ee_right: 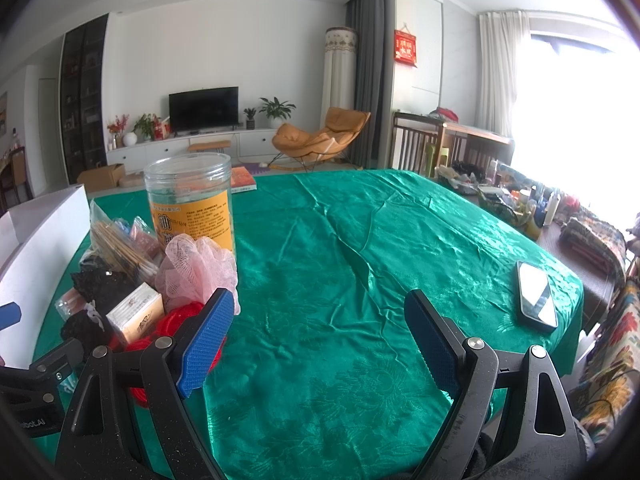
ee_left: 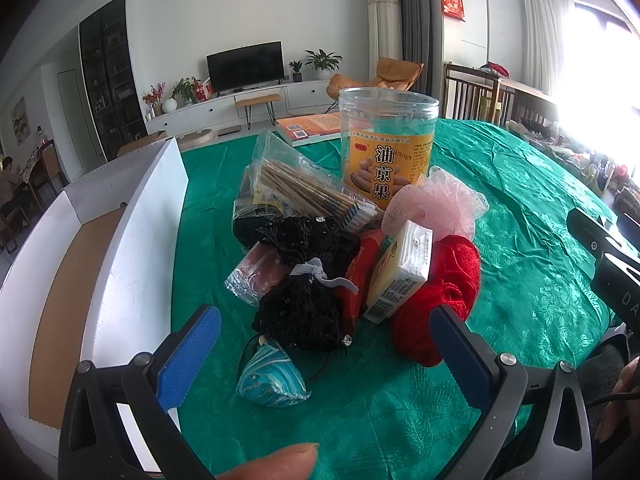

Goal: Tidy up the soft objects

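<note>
Jaws of both grippers stand wide apart and hold nothing: the left gripper (ee_left: 324,344) hovers just before the pile, the right gripper (ee_right: 320,340) over bare green cloth beside it. Landmark: the clear plastic jar (ee_left: 387,140) with its orange label, upright behind the pile. Soft things lie in front of the jar: a pink mesh bath puff (ee_left: 444,200) touching its base, a red yarn ball (ee_left: 444,288) nearer the left gripper, a black beaded net pouch (ee_left: 304,280) left of the yarn, and a small blue-swirled fabric pouch (ee_left: 272,376) nearest the jaws. Rigid or crinkly items mingle with them: a paper-wrapped box (ee_left: 404,272) leaning on the yarn, and a bag of wooden-stemmed swabs (ee_left: 304,188). A white cardboard box (ee_left: 132,248) stands open, left of the jar. Risk, as judged: the jaws closing on the net pouch may snag its mesh or drag the leaning box; yarn may unwind. The satin cloth on the counter (ee_right: 360,240) is wrinkled and likely slippery.
</note>
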A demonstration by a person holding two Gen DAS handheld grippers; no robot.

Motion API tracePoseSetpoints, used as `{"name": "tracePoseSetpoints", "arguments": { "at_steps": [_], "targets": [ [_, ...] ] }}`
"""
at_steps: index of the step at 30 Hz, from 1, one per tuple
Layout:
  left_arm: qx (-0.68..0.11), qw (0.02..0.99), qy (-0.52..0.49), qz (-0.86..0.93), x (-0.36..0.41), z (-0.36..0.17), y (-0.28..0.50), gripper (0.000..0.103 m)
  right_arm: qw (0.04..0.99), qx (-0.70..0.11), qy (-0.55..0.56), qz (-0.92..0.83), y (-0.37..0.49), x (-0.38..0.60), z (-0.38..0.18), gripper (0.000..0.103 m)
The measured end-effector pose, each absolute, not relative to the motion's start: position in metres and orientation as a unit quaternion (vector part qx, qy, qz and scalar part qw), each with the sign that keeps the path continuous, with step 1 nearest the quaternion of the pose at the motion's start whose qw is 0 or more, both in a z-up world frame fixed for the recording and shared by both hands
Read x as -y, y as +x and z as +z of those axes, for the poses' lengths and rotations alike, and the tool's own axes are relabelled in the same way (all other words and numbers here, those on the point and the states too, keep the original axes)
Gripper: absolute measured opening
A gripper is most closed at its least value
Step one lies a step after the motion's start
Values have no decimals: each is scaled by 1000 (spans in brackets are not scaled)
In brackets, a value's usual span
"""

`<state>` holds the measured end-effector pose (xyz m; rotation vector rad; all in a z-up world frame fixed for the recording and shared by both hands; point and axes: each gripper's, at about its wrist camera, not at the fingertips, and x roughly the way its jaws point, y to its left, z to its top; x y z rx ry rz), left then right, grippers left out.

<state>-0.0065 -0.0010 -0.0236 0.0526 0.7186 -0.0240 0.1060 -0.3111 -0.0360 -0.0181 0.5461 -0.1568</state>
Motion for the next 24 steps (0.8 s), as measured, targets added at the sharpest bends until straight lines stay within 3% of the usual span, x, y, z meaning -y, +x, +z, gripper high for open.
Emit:
{"name": "tracePoseSetpoints", "arguments": {
  "at_steps": [24],
  "targets": [
    [-363,931,33,-11,2,-28,-3,103,960,-271,-8,-77,106,311,-36,89]
  ]
}}
